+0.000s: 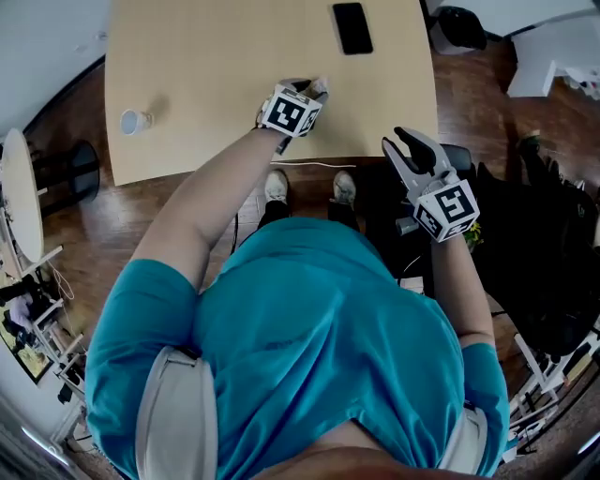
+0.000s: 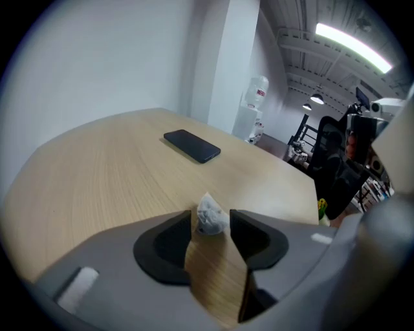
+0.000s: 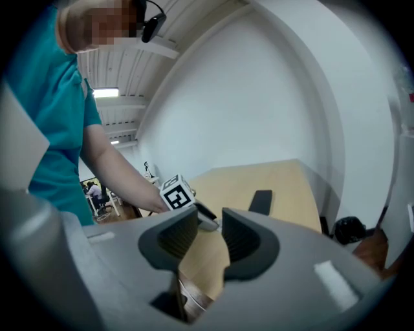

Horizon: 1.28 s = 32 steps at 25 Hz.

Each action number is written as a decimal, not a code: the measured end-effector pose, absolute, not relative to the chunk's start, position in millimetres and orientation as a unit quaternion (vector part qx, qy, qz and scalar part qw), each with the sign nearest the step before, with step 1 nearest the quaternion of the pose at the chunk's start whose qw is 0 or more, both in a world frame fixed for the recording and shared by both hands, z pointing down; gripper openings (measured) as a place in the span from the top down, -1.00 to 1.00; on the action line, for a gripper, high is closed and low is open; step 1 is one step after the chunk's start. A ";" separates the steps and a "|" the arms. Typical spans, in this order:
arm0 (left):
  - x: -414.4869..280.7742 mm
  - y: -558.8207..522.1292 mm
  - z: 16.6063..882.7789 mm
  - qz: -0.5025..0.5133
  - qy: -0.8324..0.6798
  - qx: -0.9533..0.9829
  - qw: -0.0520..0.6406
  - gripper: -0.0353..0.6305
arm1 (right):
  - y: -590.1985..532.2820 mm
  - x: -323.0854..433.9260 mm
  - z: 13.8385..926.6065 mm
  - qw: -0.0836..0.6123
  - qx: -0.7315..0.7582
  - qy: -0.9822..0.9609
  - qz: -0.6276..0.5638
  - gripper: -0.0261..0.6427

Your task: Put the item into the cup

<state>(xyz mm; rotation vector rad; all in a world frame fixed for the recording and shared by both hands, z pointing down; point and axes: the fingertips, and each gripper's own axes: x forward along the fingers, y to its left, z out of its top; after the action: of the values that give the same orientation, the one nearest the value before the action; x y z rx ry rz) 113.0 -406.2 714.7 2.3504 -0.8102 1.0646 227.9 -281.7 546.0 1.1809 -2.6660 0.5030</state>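
Note:
A small crumpled white item [image 2: 211, 215] lies on the wooden table [image 2: 97, 174] between the jaw tips of my left gripper [image 2: 211, 224]. The jaws stand apart on either side of it and do not press it. In the head view the left gripper [image 1: 306, 88] rests on the table's near middle. The white cup [image 1: 134, 121] is far to its left, near the table's left edge. My right gripper [image 1: 412, 150] is held off the table's near right corner, open and empty, and looks toward the left gripper's marker cube [image 3: 176, 192].
A black phone [image 1: 352, 28] lies flat at the table's far side, also seen as a dark phone [image 2: 192, 145] beyond the left jaws. Black chairs and bags [image 1: 534, 216] crowd the floor to the right. A cable [image 1: 319, 165] hangs by the table's near edge.

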 end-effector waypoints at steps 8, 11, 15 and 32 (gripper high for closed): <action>102.6 -412.1 718.3 0.407 -0.314 0.833 0.205 0.63 | -284.5 226.0 550.4 0.103 0.384 -0.902 0.167 0.60; 105.9 -410.2 713.8 0.400 -0.308 0.839 0.201 0.65 | -287.5 226.6 550.8 0.104 0.385 -0.902 0.167 0.60; 107.8 -401.6 702.8 0.385 -0.298 0.848 0.209 0.66 | -292.8 222.5 544.1 0.105 0.380 -0.904 0.164 0.60; -18.5 -376.8 643.0 0.325 -0.380 0.840 0.212 0.66 | -328.7 127.2 534.4 0.123 0.314 -0.932 0.132 0.59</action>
<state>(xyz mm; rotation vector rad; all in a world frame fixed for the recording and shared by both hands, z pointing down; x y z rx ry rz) -18.5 -376.8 643.0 2.3325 -1.0549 0.9031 127.2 -328.7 534.4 0.9151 -2.7189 0.3852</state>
